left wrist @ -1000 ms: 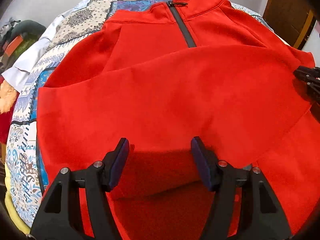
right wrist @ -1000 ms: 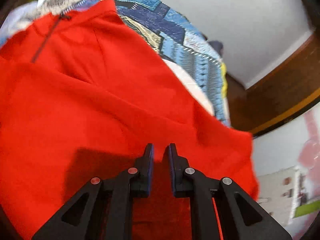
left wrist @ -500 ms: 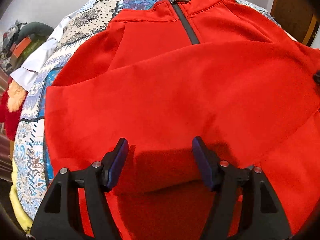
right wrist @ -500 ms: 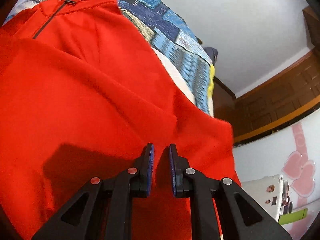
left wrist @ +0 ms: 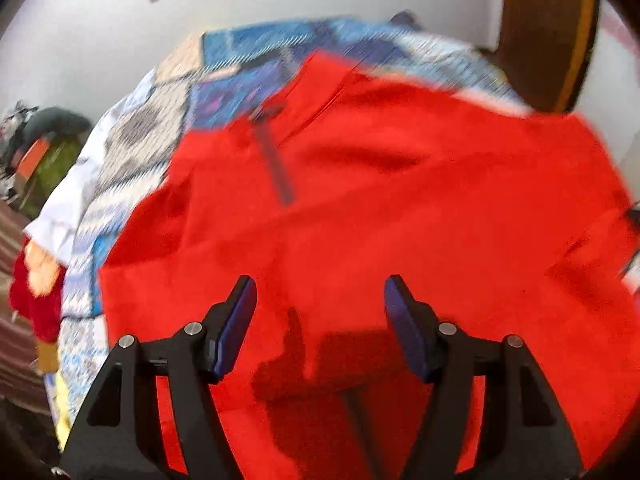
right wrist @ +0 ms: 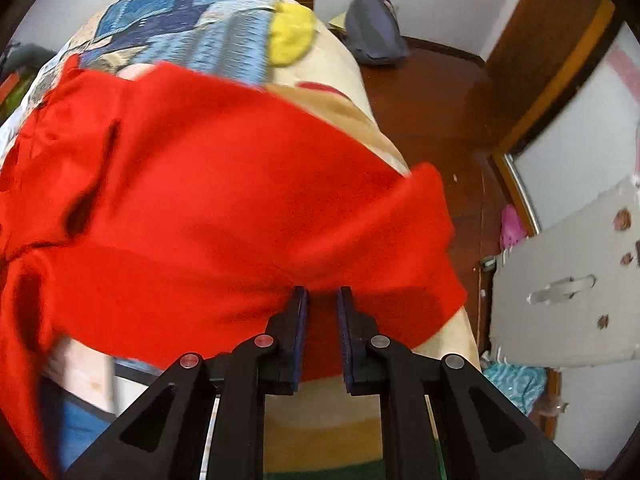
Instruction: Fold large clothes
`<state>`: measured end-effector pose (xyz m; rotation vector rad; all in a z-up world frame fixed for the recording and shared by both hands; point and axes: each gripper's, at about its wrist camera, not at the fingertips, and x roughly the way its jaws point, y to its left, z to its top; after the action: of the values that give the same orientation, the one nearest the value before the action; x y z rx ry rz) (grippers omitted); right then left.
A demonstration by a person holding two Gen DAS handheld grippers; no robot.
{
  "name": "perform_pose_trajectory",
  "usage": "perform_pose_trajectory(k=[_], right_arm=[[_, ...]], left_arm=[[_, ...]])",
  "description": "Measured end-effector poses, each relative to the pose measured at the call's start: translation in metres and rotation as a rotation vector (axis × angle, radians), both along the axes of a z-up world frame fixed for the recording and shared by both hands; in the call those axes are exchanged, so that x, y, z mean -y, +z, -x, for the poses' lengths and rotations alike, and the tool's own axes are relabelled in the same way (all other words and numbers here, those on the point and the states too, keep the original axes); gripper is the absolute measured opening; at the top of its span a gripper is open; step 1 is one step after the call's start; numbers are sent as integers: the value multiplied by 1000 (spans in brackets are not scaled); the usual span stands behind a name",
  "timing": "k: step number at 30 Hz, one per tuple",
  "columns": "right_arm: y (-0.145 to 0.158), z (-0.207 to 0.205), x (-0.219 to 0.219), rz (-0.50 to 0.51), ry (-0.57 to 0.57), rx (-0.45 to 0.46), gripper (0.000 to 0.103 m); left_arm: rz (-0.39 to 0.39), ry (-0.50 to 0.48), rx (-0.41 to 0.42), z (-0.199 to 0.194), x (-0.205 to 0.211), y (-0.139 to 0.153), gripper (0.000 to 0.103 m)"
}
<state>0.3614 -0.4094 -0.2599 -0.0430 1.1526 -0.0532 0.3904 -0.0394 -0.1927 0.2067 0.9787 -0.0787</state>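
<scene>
So there's a big red pullover (left wrist: 400,208) spread over a bed covered with a blue and cream patchwork quilt (left wrist: 224,88), and it takes up most of the bed. In the left wrist view the collar and the short dark zipper (left wrist: 276,160) point toward the far end of the bed, with the quilt showing past the collar and along the left edge. That view is pretty smeared, so fine detail is hard to read.

The left gripper (left wrist: 320,312) hangs over the near part of the pullover with its jaws well apart. Nothing sits between them, just red cloth and the gripper's shadow underneath.

The right gripper (right wrist: 322,312) is at the near right edge of the bed. Its jaws have just been opening and now stand a little apart. The hem of the pullover hangs right at the fingertips and there's red cloth in the gap, but the pads don't look like they press on it. From this side the pullover is bunched into a thick fold across the bed, with bare cream blanket (right wrist: 360,112) past it and a yellow patch (right wrist: 292,36) toward the far end.

Off the bed on the right there's dark wooden floor (right wrist: 436,96), a grey bag (right wrist: 374,28) by the wall and a wooden door (right wrist: 552,40).
</scene>
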Motion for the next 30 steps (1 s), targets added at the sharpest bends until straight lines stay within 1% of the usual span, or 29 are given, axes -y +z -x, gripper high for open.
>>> perform_pose_trajectory(k=[1, 2, 3, 4, 5, 6, 8, 9, 10, 11, 12, 14, 15, 16, 17, 18, 20, 23, 24, 25, 26, 28, 29, 30], right_arm=[[-1, 4, 6, 11, -16, 10, 65], [0, 8, 10, 88, -51, 27, 86], [0, 10, 13, 160, -76, 46, 103], [-2, 16, 18, 179, -76, 66, 102], [-4, 20, 25, 142, -72, 62, 102], [-7, 27, 37, 60, -92, 54, 102], [-6, 33, 56, -44, -129, 51, 103], [-5, 39, 70, -138, -159, 45, 102], [-5, 41, 80, -209, -181, 40, 102], [-5, 45, 85, -255, -195, 37, 102], [-6, 49, 95, -332, -217, 30, 102], [-14, 48, 106, -427, -255, 8, 100], [-18, 48, 109, -462, -270, 0, 96], [-23, 45, 115, -506, -289, -12, 93], [-28, 34, 117, -532, -305, -23, 91], [-35, 30, 122, -571, -329, -32, 89], [-43, 19, 127, -604, -353, -30, 88], [-49, -2, 133, -649, -384, -6, 82], [-51, -7, 135, -669, -407, 6, 77], [-52, -10, 139, -677, -419, 11, 66], [-54, -16, 140, -682, -432, 19, 59], [-54, -25, 142, -683, -461, 33, 30], [-50, -26, 143, -681, -473, 47, 24], [-47, -28, 143, -688, -475, 59, 13]], left_arm=[[14, -14, 5, -3, 8, 4, 66], [36, -44, 9, -6, 23, 10, 66], [46, -70, 10, -9, 36, 14, 66], [46, -94, 13, -12, 49, 15, 66], [37, -121, 15, -14, 63, 16, 67], [29, -141, 16, -15, 75, 15, 69], [8, -190, 3, -21, 102, 7, 73], [3, -201, -9, -23, 111, 2, 73], [0, -212, -30, -28, 121, -5, 73], [2, -218, -55, -34, 128, -12, 73], [5, -223, -84, -41, 135, -19, 73], [7, -225, -129, -48, 145, -32, 73], [5, -222, -145, -51, 150, -37, 73], [12, -218, -141, -53, 154, -40, 73], [25, -217, -137, -54, 157, -40, 73], [44, -222, -148, -56, 159, -40, 73], [63, -232, -158, -58, 163, -39, 73], [51, -256, -134, -51, 170, -35, 73], [49, -262, -123, -49, 170, -32, 73], [51, -264, -112, -47, 169, -29, 73], [54, -263, -102, -46, 167, -26, 73], [67, -254, -84, -43, 161, -17, 73], [80, -242, -71, -41, 155, -11, 73], [90, -231, -62, -40, 149, -5, 73]])
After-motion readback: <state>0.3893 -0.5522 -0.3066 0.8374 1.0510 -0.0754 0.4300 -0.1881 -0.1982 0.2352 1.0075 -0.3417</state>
